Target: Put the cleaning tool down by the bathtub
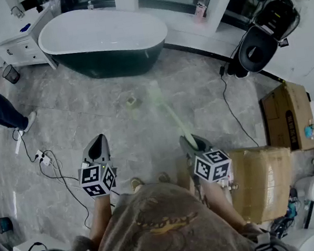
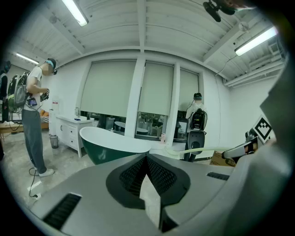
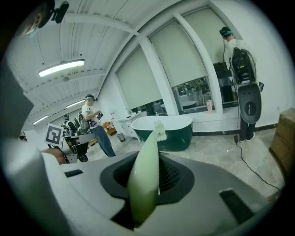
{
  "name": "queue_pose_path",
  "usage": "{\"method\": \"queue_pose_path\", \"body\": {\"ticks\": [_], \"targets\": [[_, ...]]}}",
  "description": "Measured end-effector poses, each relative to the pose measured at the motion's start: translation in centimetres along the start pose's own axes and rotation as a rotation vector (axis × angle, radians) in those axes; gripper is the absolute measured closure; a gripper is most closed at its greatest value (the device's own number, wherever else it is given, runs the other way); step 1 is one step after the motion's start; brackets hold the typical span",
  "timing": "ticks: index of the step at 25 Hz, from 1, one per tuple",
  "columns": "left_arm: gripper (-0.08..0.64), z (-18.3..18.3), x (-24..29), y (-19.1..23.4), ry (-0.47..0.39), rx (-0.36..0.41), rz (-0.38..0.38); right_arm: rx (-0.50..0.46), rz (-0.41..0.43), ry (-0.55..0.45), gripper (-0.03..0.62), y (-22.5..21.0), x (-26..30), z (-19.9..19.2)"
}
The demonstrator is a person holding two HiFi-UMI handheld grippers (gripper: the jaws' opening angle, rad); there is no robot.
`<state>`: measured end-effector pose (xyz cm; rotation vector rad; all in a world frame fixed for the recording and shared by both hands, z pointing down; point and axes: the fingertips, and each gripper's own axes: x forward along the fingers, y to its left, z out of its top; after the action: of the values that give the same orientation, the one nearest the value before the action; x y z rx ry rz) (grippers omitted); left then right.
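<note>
The bathtub is sitting ahead of our right gripper, where we are pinching the seemingly light, stiff brush by its handle. The left gripper is closed and empty.

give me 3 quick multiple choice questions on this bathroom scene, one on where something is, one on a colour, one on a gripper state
1. Where is the bathtub?
A) ahead of the wearer
B) behind the wearer
C) on top of a cardboard box

2. What colour is the handle of the brush?
A) red
B) pale green
C) black

3. What state is the right gripper in?
A) open and empty
B) shut on a cloth
C) shut on the brush handle

Answers:
1 A, the head view shows it ahead, beyond both grippers.
2 B, the handle is pale green in the right gripper view.
3 C, that view shows the handle clamped between its jaws.
</note>
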<state>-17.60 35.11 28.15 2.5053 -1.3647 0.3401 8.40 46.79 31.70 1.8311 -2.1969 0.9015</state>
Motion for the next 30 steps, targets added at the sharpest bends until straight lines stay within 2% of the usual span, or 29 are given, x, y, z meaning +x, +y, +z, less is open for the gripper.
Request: {"method": "queue_pose_path", "body": {"ticks": [19, 30], "targets": [[0.560, -0.2, 1.3, -1.5, 0.004, 0.004, 0.001, -0.018, 0.051, 0.008, 0.508, -1.0, 0.6, 0.6], [0.560, -1.7, 3.8, -3.6, 0.012, -0.043, 0.026, -0.042, 0.108, 0.040, 0.506, -3.8, 1.9, 0.9]]}}
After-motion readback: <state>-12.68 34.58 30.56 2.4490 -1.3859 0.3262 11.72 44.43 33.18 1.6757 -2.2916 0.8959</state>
